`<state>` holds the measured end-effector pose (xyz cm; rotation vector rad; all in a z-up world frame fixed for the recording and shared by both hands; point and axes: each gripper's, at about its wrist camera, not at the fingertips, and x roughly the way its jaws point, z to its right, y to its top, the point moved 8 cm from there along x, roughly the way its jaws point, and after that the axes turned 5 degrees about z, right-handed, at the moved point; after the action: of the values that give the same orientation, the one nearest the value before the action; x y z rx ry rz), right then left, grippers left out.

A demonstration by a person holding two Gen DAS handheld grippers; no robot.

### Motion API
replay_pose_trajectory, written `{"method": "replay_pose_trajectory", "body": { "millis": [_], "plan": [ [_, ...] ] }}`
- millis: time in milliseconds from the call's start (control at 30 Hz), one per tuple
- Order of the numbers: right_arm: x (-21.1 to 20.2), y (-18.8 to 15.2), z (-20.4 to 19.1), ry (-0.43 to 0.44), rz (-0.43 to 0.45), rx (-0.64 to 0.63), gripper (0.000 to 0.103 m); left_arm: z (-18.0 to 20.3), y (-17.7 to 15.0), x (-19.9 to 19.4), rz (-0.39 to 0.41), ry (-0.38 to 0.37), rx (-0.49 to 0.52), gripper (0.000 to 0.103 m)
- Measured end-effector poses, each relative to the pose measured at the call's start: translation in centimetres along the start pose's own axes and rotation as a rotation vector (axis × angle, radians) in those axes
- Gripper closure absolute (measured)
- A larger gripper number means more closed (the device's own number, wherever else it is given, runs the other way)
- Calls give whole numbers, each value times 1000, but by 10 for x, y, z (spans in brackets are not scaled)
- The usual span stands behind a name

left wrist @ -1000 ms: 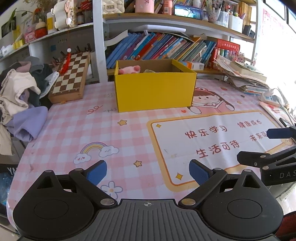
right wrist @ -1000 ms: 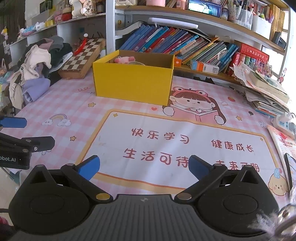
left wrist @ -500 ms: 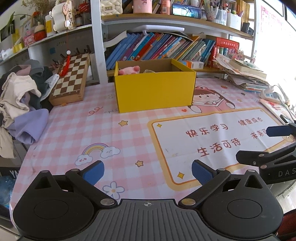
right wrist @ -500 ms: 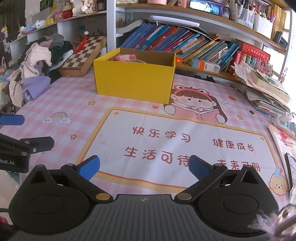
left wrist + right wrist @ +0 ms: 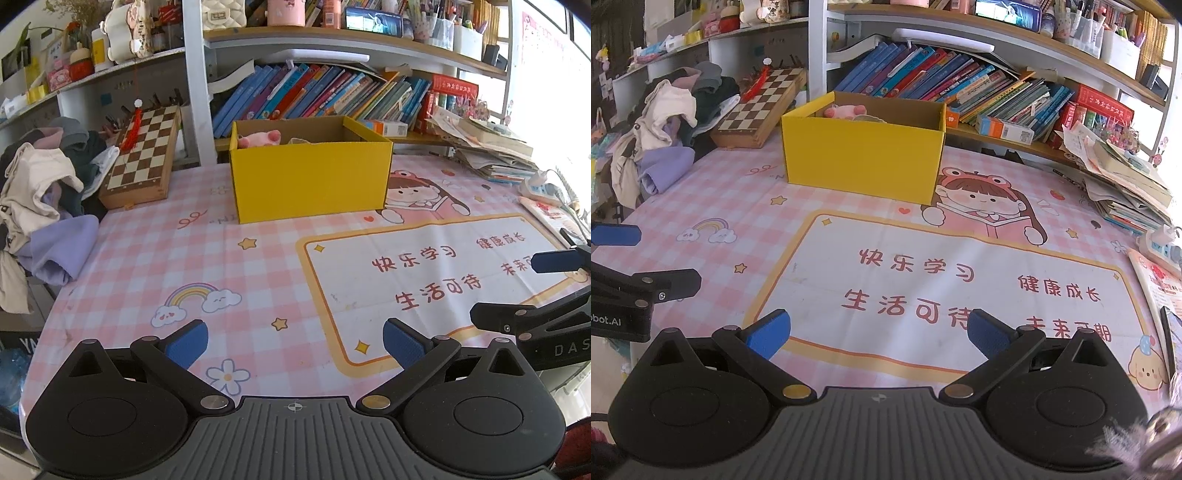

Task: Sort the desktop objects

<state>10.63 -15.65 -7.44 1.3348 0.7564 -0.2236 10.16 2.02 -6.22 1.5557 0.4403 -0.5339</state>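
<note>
Above the pink checked tablecloth (image 5: pixel 140 258), we hold the left gripper (image 5: pixel 293 341) and right gripper (image 5: pixel 877 330) wide open, both empty; we judge sorting nearly complete, the pink plush toy (image 5: pixel 258 139) lying inside the yellow cardboard box (image 5: pixel 310 181), so we keep clear.

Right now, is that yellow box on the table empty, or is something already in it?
Not empty. The yellow box stands open-topped, and a pink plush toy pokes above its rim at the back left corner. How full it is cannot be told.
</note>
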Motion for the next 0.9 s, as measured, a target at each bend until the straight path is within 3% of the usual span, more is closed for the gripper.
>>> {"method": "replay_pose_trajectory", "body": {
  "millis": [900],
  "plan": [
    [3,-4,-8,18,-27,-17,0,3,-4,0,-20,-10,-4,1]
  ]
}}
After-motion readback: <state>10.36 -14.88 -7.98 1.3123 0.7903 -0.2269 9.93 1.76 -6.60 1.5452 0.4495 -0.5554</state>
